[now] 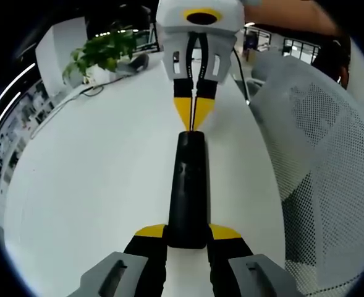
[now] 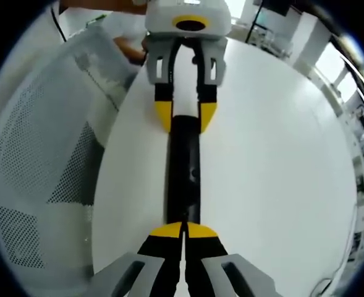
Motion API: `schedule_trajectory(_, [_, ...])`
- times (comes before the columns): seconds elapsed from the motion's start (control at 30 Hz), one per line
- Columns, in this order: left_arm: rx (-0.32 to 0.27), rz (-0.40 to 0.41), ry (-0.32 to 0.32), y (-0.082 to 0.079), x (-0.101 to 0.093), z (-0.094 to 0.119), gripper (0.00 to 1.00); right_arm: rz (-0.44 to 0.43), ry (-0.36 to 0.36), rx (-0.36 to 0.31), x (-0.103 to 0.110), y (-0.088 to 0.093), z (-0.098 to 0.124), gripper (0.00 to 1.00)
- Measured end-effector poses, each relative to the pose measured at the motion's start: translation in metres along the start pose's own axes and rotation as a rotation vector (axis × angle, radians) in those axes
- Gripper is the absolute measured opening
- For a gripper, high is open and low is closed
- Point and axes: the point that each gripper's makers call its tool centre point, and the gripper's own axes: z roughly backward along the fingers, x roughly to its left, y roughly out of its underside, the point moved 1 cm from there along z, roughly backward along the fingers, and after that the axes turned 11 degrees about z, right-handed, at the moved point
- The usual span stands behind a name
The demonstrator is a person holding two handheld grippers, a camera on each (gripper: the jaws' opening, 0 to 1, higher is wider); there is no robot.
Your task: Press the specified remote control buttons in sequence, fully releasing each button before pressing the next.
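A long black remote control [image 1: 188, 185] lies lengthwise on the white table [image 1: 107, 173]. In the left gripper view my left gripper [image 1: 188, 232] is shut on the remote's near end, one yellow tip on each side. My right gripper [image 1: 194, 120] reaches in from the far side, shut, its joined yellow tips resting at the remote's far end. In the right gripper view the remote [image 2: 183, 173] runs away from my shut right gripper [image 2: 183, 230], whose tips touch its near end. The left gripper [image 2: 185, 116] clasps its far end.
A white mesh chair [image 1: 317, 161] stands close against the table's edge, also seen as the mesh chair [image 2: 52, 154]. A potted green plant [image 1: 104, 52] and a dark cable [image 1: 92, 91] sit at the table's far corner. A person's hand [image 2: 129, 49] shows behind the left gripper.
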Motion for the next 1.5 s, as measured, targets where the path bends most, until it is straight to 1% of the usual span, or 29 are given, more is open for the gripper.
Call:
schedule_trajectory(0.63, [0.012,-0.019,-0.001,0.000,-0.001,0.000,0.25,-0.003,0.001,0.012,0.002,0.002,0.003,0.00])
schedule_trajectory(1.1, [0.014,-0.021,-0.002,0.000,-0.001,0.000,0.25,0.010,-0.006,0.000,0.000,-0.007,-0.002,0.00])
schedule_trajectory(1.5, [0.013,-0.020,-0.002,0.000,-0.001,0.000,0.25,0.022,-0.015,0.001,0.000,-0.010,-0.006,0.00])
